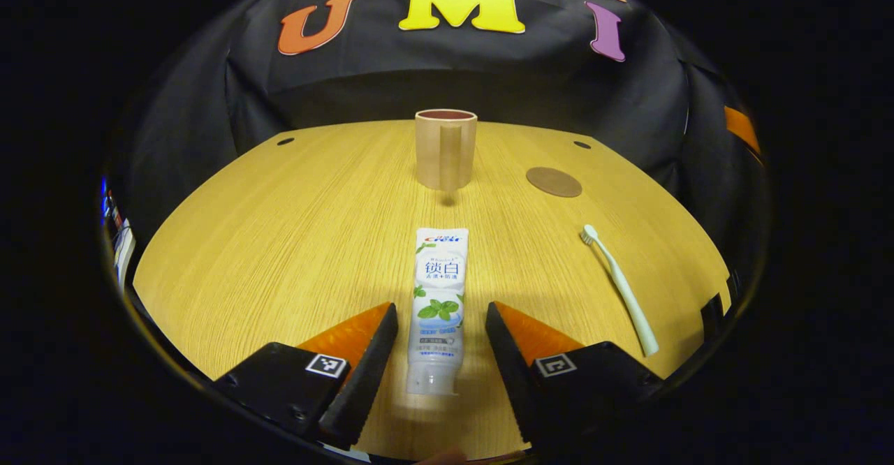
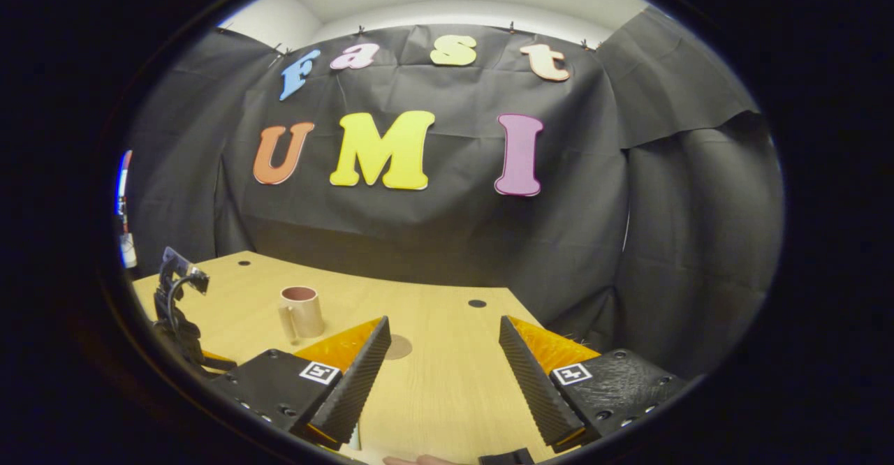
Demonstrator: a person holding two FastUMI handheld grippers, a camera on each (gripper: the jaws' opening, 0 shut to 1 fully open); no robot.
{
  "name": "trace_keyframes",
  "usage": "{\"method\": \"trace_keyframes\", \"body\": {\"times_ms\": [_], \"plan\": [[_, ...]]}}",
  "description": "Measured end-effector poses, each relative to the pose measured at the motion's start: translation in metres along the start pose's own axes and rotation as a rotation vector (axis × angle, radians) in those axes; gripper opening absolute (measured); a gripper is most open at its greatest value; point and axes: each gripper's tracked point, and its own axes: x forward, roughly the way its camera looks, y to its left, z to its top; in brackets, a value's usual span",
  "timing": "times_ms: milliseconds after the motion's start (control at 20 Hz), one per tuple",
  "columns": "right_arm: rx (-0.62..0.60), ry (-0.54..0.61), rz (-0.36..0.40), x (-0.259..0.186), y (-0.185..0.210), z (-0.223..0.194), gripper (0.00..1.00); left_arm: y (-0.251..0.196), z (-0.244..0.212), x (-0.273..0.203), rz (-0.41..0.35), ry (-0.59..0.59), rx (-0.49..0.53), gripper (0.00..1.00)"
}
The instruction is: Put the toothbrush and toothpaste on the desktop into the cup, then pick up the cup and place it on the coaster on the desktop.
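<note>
In the left gripper view a white toothpaste tube (image 1: 438, 304) lies lengthwise on the wooden table (image 1: 293, 241), its cap end toward me. My left gripper (image 1: 441, 322) is open, one finger on each side of the tube's lower half, not pressing it. Beyond the tube a tan cup (image 1: 445, 148) stands upright, handle facing me. A round brown coaster (image 1: 553, 181) lies to the cup's right. A pale green toothbrush (image 1: 620, 289) lies at the right, bristles away. My right gripper (image 2: 444, 343) is open above the table (image 2: 447, 381), with the cup (image 2: 302, 311) at left and the coaster (image 2: 398, 346) partly behind its left finger.
Small dark holes (image 1: 285, 141) mark the table's far corners. Black cloth walls close the table in behind and at the sides. In the right gripper view the other gripper (image 2: 176, 304) shows at the far left, and a fingertip (image 2: 412, 459) at the bottom edge.
</note>
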Motion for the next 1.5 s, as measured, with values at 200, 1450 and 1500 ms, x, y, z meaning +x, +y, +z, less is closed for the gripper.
{"method": "trace_keyframes", "body": {"times_ms": [200,1450,1500], "plan": [[0.009,0.025,0.003,0.005,0.003,-0.008,0.95,0.009,0.003,0.002,0.011,-0.025,0.002,0.60],[0.042,0.613,0.229,0.033,0.121,-0.193,0.95,0.001,0.091,-0.071,0.006,-0.487,0.003,0.42],[0.039,0.624,0.217,0.034,0.119,-0.196,0.96,0.001,0.089,-0.069,0.003,-0.480,0.001,0.42]]}}
